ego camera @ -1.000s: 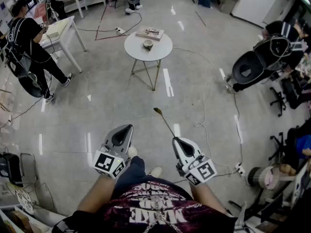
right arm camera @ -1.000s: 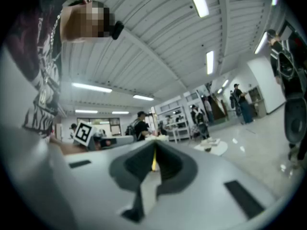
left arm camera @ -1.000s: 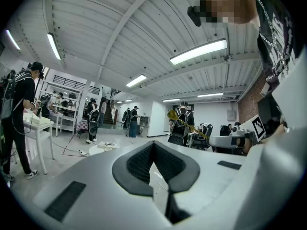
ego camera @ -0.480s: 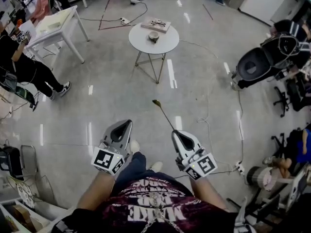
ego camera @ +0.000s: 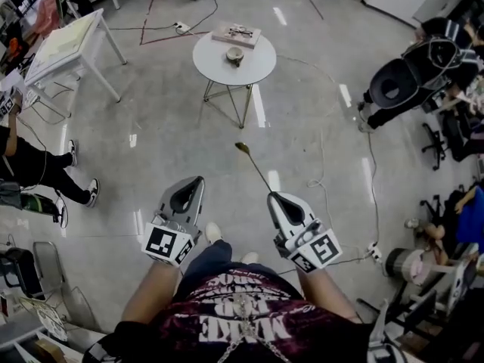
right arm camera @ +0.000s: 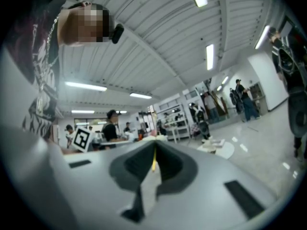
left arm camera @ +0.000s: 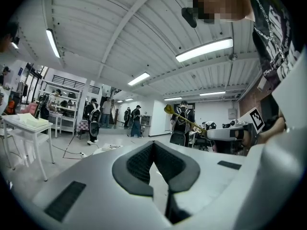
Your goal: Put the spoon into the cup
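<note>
A small cup (ego camera: pixel 235 54) stands on a round white table (ego camera: pixel 253 66) far ahead, with a flat book (ego camera: pixel 236 33) behind it. My right gripper (ego camera: pixel 272 197) is shut on the handle of a golden spoon (ego camera: pixel 254 168), whose bowl points forward toward the table. In the right gripper view the handle shows as a thin yellow line (right arm camera: pixel 154 160) between the closed jaws of that gripper (right arm camera: pixel 155 145). My left gripper (ego camera: pixel 198 180) is held level beside it with nothing in it, its tips together (left arm camera: pixel 153 143). The left gripper view also catches the spoon (left arm camera: pixel 181 117) at its right. Both grippers are well short of the table.
A white rectangular table (ego camera: pixel 68 40) stands at the far left, and a person's legs (ego camera: pixel 34 174) show at the left edge. Office chairs (ego camera: pixel 393 89) and seated people crowd the right side. Cables (ego camera: pixel 321 180) trail over the grey floor, and a tape reel (ego camera: pixel 408 267) lies at the lower right.
Both grippers have been carried forward over the floor toward the round table. The spoon stays in the right gripper. The person at the left has slid toward the frame's edge.
</note>
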`<state>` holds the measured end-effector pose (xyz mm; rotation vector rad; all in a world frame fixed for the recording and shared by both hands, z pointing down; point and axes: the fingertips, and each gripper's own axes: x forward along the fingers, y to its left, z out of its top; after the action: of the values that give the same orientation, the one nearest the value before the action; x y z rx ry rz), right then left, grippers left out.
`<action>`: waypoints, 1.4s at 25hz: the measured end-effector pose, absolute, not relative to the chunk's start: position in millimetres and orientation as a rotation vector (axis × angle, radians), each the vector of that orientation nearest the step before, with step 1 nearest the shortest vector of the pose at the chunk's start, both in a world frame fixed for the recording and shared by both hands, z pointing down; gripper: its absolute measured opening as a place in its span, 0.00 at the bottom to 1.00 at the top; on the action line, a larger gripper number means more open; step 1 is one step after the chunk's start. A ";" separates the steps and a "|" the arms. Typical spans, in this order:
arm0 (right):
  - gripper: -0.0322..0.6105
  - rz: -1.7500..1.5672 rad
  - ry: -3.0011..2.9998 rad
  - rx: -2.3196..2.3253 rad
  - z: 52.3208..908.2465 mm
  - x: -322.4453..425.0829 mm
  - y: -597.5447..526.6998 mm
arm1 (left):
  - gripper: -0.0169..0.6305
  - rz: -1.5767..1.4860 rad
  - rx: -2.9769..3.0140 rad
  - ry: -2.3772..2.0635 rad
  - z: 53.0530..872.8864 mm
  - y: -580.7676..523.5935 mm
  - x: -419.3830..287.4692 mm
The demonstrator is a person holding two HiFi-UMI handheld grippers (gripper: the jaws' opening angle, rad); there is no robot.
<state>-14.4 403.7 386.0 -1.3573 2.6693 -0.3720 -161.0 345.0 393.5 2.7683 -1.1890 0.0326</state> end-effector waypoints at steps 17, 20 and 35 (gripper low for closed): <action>0.11 -0.298 2.622 -1.591 377.3 -26.4 318.3 | 0.07 0.006 2.782 -1.129 398.5 252.7 -200.8; 0.11 -0.292 2.618 -1.599 375.0 -15.4 309.9 | 0.07 0.003 2.765 -1.149 401.1 245.5 -197.2; 0.11 -0.337 2.678 -1.503 380.4 23.9 244.4 | 0.07 -0.066 2.726 -1.176 391.5 189.6 -156.2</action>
<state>23.9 244.4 380.4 -1.5027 2.6781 -0.3367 -156.2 189.6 391.5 2.7260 -1.1760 -0.0659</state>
